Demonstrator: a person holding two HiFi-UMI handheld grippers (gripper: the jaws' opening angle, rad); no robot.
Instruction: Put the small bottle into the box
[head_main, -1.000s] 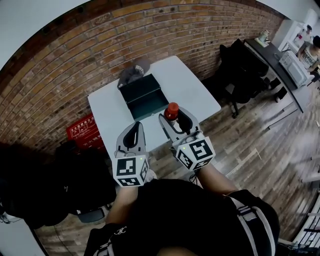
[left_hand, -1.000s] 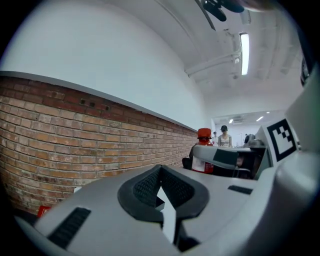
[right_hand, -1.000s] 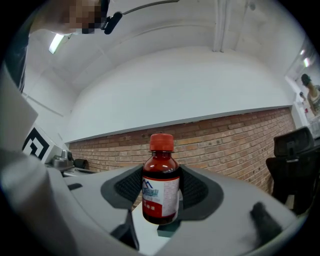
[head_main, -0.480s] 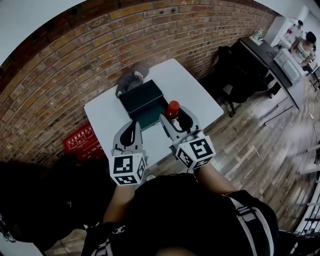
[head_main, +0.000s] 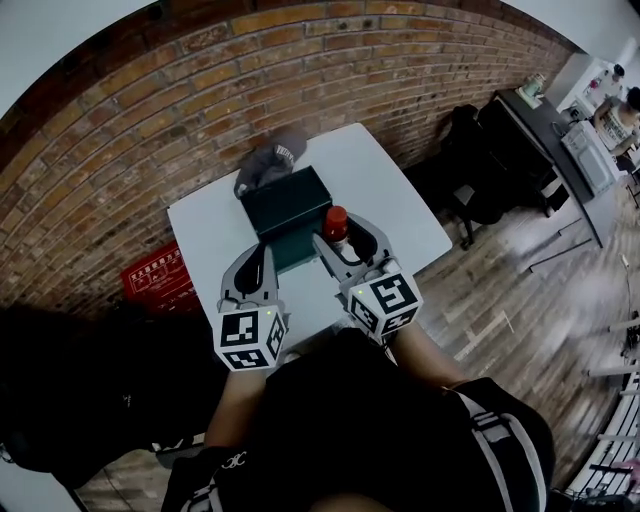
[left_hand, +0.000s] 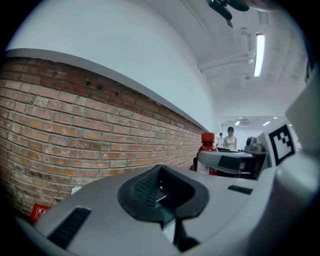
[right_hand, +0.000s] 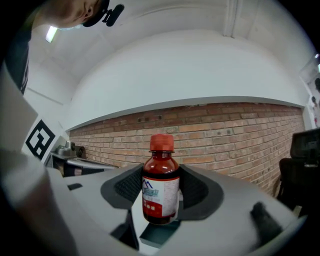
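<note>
Item: bottle (right_hand: 161, 175), red cap, upright; clamped at its body by the right gripper (head_main: 340, 240); carried in the air over the near edge of the box (head_main: 285, 205) on the bench (head_main: 395, 195).
Left gripper (left_hand: 162, 197): jaws together, nothing in them; just beside the box.
Risks, as judged: release short of the opening would land the bottle on the rim or bench; the smooth round body may slip or tilt in the pads; a drop from height would likely topple it.
</note>
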